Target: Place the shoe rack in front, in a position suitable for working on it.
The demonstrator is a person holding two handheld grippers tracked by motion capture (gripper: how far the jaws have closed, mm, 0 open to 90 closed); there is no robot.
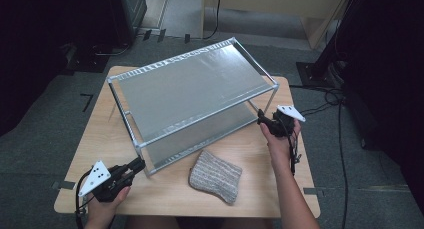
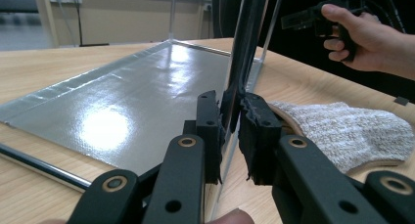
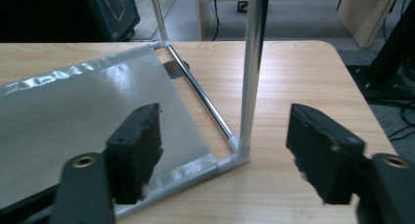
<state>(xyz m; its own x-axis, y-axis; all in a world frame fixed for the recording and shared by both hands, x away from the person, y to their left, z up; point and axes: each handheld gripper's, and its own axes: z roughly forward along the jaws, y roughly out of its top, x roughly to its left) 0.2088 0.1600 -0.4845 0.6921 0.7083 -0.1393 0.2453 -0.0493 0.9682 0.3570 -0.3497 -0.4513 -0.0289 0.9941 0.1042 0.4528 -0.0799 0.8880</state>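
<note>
Rack (image 1: 190, 89) on table (image 1: 100, 139) — cloth (image 1: 216, 176) in front

Dim room, grey carpet, one pale wooden surface

The light wooden surface (image 1: 125, 189) stands on grey carpet floor (image 1: 30, 154). Black cables (image 1: 330, 96) trail at the right, dark equipment (image 1: 115, 14) sits far left, and pale wooden furniture (image 1: 280, 4) stands at the far side.

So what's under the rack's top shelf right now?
Under the top shelf lies the lower shelf, its shiny sheet bare in the left gripper view. From above, the top shelf covers most of it, so its far part stays hidden.
</note>
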